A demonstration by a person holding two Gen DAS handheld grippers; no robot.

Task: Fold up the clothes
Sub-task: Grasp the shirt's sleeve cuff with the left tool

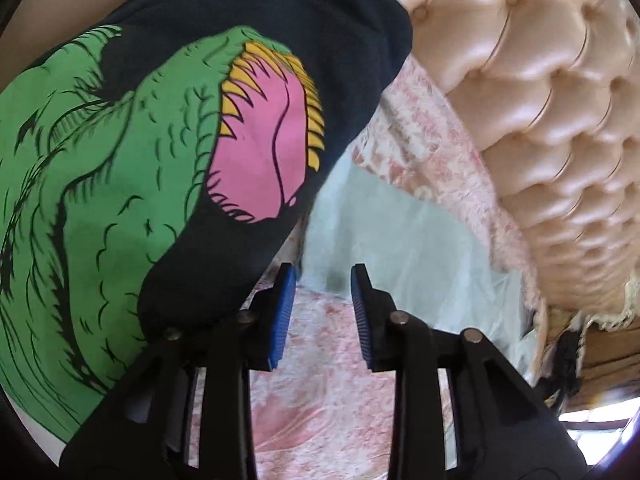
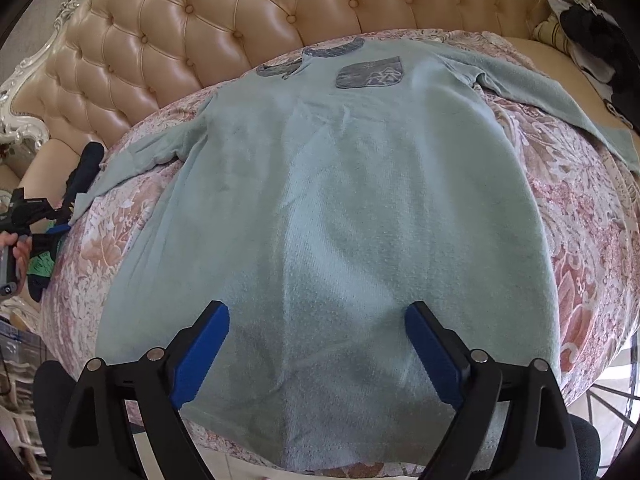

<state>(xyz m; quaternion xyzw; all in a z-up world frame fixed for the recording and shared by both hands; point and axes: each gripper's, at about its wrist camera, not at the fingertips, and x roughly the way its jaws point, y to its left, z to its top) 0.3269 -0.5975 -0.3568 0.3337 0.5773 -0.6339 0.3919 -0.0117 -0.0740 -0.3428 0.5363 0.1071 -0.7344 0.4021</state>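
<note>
The right tongs (image 2: 318, 344) hang spread wide over the lower part of a pale green sweater (image 2: 340, 208), pinching nothing. The sweater lies flat and face up on a bed with a pink floral bedspread (image 2: 576, 216), its hem just below the tongs, its neckline and grey chest pocket (image 2: 369, 73) at the far end, near the tufted headboard (image 2: 224, 20). One sleeve runs out to the far right of the tongs, the other to their left.

The left tongs (image 1: 323, 312) are also parted, with nothing between the blue pads (image 1: 282, 320). A dark shirt with a green dinosaur print (image 1: 120, 168) fills the space to their left, its edge draped over the left finger's linkage; whether it is caught there I cannot tell. Ahead of these tongs lies part of the pale sweater, with the bedspread beneath.

In the right wrist view a hand (image 2: 20, 250) holds the left tool far to the left of the right tongs.
</note>
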